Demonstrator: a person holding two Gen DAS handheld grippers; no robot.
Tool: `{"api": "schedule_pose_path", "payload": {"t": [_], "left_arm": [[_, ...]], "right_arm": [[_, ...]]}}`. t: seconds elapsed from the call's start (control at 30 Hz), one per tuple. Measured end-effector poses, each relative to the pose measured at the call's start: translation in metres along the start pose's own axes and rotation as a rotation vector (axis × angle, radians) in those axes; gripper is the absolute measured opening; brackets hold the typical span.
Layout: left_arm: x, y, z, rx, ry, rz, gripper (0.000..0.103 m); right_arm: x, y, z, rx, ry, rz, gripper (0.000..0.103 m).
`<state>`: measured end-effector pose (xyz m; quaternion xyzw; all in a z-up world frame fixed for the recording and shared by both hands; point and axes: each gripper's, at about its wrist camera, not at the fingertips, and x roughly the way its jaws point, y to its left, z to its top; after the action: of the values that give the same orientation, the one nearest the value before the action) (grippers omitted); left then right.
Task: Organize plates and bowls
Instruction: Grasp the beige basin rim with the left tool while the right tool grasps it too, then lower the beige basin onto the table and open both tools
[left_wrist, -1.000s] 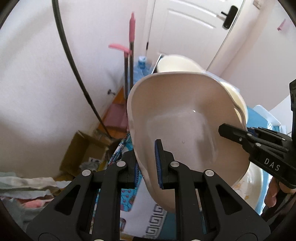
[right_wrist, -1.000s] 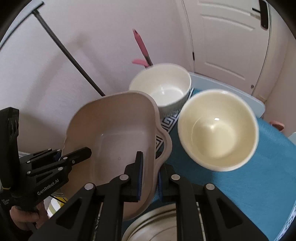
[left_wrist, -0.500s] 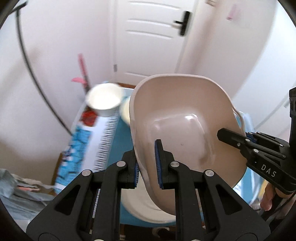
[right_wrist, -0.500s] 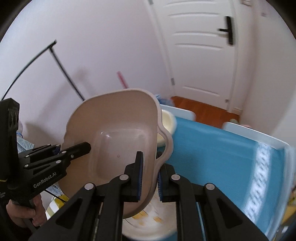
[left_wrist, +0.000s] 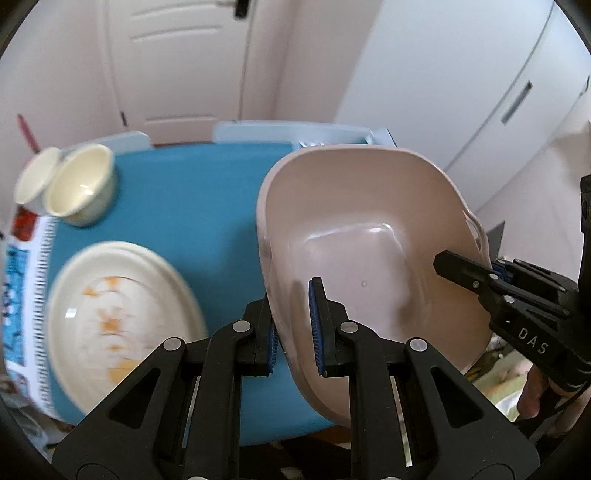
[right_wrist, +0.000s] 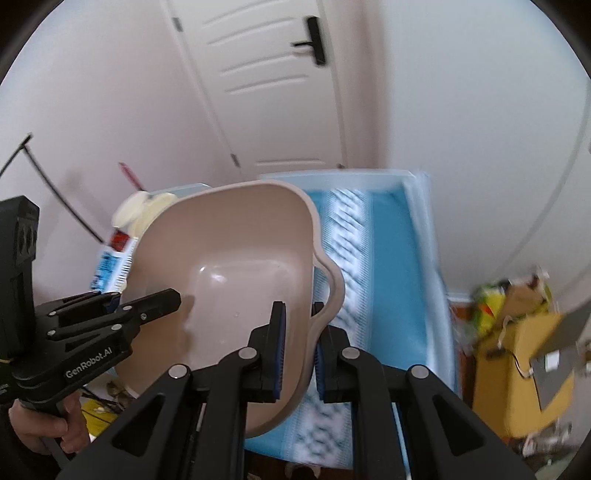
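Table (left_wrist: 192, 206): blue cloth surface, bare across its centre and right half.

Basin (left_wrist: 369, 236): beige, held in the air above the table's right side, tilted, empty. Not yet set down.

Plate (left_wrist: 122, 317): rests on the table at the left, near edge; apparently a stack, blur prevents confirmation.

Bowls (left_wrist: 79, 190): two, side by side, touching, at the far left corner.

Left gripper (left_wrist: 293, 332): clamped narrow on the basin's near-left rim. Right gripper (right_wrist: 297, 354): clamped on the opposite rim beside the handle.

Progress, judged: early. No plate or bowl is in the basin; placement and loading remain.
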<state>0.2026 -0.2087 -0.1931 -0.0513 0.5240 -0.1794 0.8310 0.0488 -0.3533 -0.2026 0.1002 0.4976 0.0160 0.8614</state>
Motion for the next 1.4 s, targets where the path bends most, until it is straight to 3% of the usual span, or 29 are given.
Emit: {"api": "schedule_pose_path", "payload": {"t": [0.27, 0.7, 0.9, 0.97, 1.03, 1.4], "left_arm": [[0.064, -0.021, -0.009, 0.052, 0.051, 0.006, 0.013], [0.094, -0.025, -0.024, 0.1, 0.084, 0.045, 0.013], [0.102, -0.028, -0.024, 0.109, 0.124, 0.062, 0.022], [0.103, -0.03, -0.023, 0.117, 0.123, 0.067, 0.031], [0.102, -0.031, -0.023, 0.123, 0.116, 0.069, 0.049], [0.088, -0.033, -0.017, 0.144, 0.095, 0.08, 0.051]], "right_arm": [[0.035, -0.05, -0.033, 0.057, 0.028, -0.03, 0.013], [0.059, -0.063, -0.048, 0.078, 0.04, -0.004, 0.013], [0.067, -0.066, -0.049, 0.081, 0.08, 0.006, 0.013], [0.069, -0.066, -0.05, 0.086, 0.085, 0.008, 0.013], [0.071, -0.067, -0.051, 0.088, 0.09, 0.006, 0.013], [0.052, -0.073, -0.05, 0.12, 0.043, 0.003, 0.013]]}}
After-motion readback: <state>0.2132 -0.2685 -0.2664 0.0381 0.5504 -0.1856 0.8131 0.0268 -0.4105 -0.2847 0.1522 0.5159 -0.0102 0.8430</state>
